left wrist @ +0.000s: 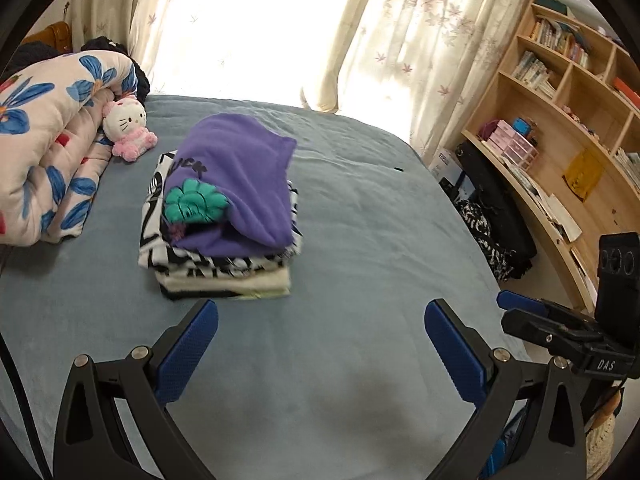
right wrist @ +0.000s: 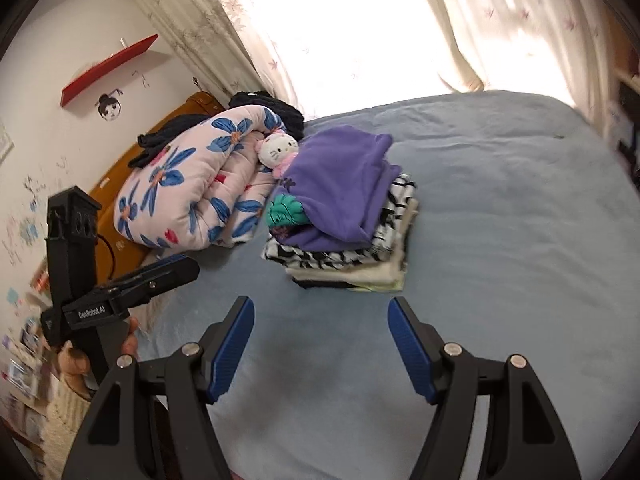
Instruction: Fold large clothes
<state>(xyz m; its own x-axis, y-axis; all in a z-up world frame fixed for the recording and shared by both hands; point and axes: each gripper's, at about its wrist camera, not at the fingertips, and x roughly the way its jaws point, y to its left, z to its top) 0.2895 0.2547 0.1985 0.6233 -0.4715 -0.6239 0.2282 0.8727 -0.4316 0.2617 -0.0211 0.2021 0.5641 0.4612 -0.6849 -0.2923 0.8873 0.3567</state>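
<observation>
Both grippers empty, bare bed below

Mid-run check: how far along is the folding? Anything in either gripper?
Done: the purple top lies folded on the stack on the bed. In hand: nothing; the left gripper and the right gripper are open, over bare sheet. Left: no unfolded clothes visible on the bed.
</observation>
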